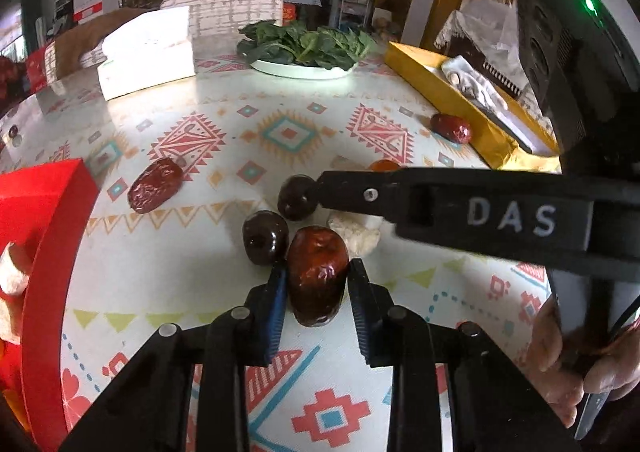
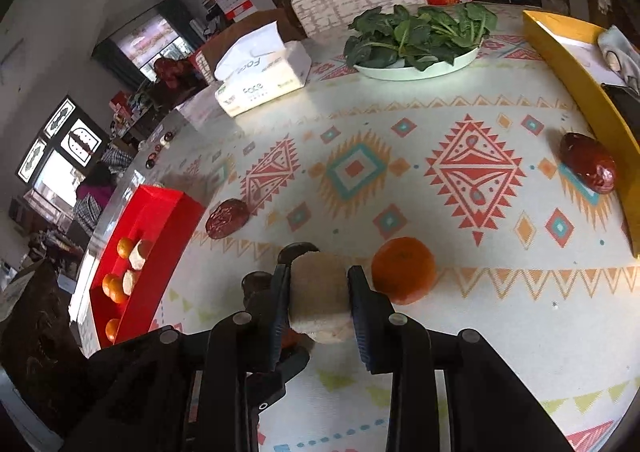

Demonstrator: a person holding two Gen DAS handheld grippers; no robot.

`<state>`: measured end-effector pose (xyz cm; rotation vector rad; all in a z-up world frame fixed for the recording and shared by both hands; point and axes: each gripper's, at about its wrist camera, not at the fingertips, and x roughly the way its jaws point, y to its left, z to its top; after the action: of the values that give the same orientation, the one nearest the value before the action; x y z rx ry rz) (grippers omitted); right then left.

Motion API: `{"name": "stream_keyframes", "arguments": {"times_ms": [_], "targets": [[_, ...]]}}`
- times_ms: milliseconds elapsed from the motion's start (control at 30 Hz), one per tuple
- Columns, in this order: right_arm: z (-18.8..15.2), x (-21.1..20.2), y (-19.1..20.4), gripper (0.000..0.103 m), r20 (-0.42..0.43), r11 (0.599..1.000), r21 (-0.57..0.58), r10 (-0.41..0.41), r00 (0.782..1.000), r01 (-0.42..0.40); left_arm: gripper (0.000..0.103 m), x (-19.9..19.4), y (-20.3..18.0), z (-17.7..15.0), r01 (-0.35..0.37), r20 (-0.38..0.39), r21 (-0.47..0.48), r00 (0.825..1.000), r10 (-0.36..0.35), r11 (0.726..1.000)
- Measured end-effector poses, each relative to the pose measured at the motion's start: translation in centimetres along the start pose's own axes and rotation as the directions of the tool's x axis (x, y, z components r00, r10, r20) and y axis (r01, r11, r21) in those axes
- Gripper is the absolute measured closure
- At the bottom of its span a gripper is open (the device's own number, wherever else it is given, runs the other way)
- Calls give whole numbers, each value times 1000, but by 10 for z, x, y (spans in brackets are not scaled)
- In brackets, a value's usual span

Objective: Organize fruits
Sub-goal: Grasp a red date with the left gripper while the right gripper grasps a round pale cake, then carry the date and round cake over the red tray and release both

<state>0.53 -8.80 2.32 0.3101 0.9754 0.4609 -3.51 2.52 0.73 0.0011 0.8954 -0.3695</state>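
Left gripper (image 1: pixel 318 284): jaws pressed against both sides of a red date (image 1: pixel 317 274) at lower centre of the left wrist view; the date stands on the patterned tablecloth (image 1: pixel 200 252).
Right gripper (image 2: pixel 318 288): closed tight on a pale, brown-topped chunk (image 2: pixel 319 298) at lower centre of the right wrist view; in the left wrist view its black arm crosses in from the right, marked DAS.
Hand (image 1: pixel 560 352): at the lower right edge of the left wrist view, wrapped around the right gripper's handle.
Dark round fruits: one (image 1: pixel 266 238) just left of the held date and touching it, another (image 1: pixel 298 197) above it, against the tip of the right gripper's arm.
Orange (image 2: pixel 403 270): on the cloth just right of the right gripper's fingers.
Loose dates: one wrinkled date (image 1: pixel 155 185) at centre left, near the red box; another date (image 1: pixel 451 127) at upper right, beside the yellow box.
Red box (image 2: pixel 140 252): left edge of the right wrist view, holding small oranges and pale chunks.
Yellow box (image 2: pixel 576 64): right edge, open, with papers inside.
Plate of greens (image 2: pixel 420 36): top centre, far side of the table.
Tissue pack (image 2: pixel 260 80): upper left, near the plate.
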Motion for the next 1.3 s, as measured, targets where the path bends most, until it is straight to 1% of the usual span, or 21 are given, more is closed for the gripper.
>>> {"name": "stream_keyframes", "arguments": {"times_ms": [100,167,267,333,400,433,467,500,533,567,600,633,667,767,800,900,1033,1167,1200,1233,1300], "targets": [[0,-5,0,71,20,1000,-3,17,1000,-17,74,-17,10,0,10,50,-52,999,-7,999],[0,-8,2,71,36,1000,-12,27,999,-27,74,-38,22,-3,14,92,-90,996,-5,996],[0,-13,6,71,58,999,-27,47,997,-45,74,-74,49,-14,6,149,-164,989,19,986],[-1,-17,10,71,72,998,-37,62,995,-60,74,-94,72,-25,2,177,-224,983,39,975],[-3,-20,17,71,83,996,-48,81,993,-77,74,-114,101,-40,-29,191,-294,978,88,955],[-3,-20,22,71,87,995,-57,82,993,-77,74,-125,120,-48,-60,189,-335,973,129,940],[-4,-21,30,71,90,995,-75,78,993,-71,74,-130,130,-53,-78,187,-356,970,153,931],[-5,-22,42,71,92,992,-103,78,993,-69,74,-139,148,-60,-111,183,-393,964,195,913],[-6,-23,52,71,90,989,-126,85,992,-73,74,-143,156,-64,-130,179,-412,959,219,902],[-7,-23,60,71,87,987,-141,91,992,-78,74,-150,172,-70,-165,174,-445,948,265,880],[-8,-22,74,71,78,983,-161,102,992,-89,74,-154,182,-74,-187,169,-467,940,295,864],[-9,-19,85,71,67,979,-175,115,991,-102,74,-156,189,-77,-199,165,-482,936,311,853],[-10,-15,98,71,51,974,-193,131,990,-119,74,-158,200,-82,-210,157,-506,931,329,837],[-15,3,141,71,-6,956,-252,152,988,-148,74,-158,216,-90,-212,141,-536,932,334,817],[-17,12,157,71,-27,948,-277,152,988,-154,74,-159,218,-93,-206,142,-541,933,330,815],[-25,36,189,71,-81,933,-319,150,985,-168,74,-157,225,-97,-191,144,-551,937,318,812],[-35,63,214,71,-124,922,-353,123,985,-159,74,-158,235,-99,-172,154,-562,940,306,809],[-39,80,226,71,-139,920,-369,90,986,-136,73,-161,243,-106,-140,171,-575,943,286,806],[-39,83,228,71,-134,918,-379,74,988,-120,71,-162,244,-107,-137,175,-577,942,286,805],[-39,84,229,70,-130,916,-385,67,989,-112,65,-165,245,-108,-133,181,-582,940,287,803],[-40,87,232,70,-122,912,-397,53,991,-98,58,-171,247,-110,-126,200,-593,934,297,795]]}}
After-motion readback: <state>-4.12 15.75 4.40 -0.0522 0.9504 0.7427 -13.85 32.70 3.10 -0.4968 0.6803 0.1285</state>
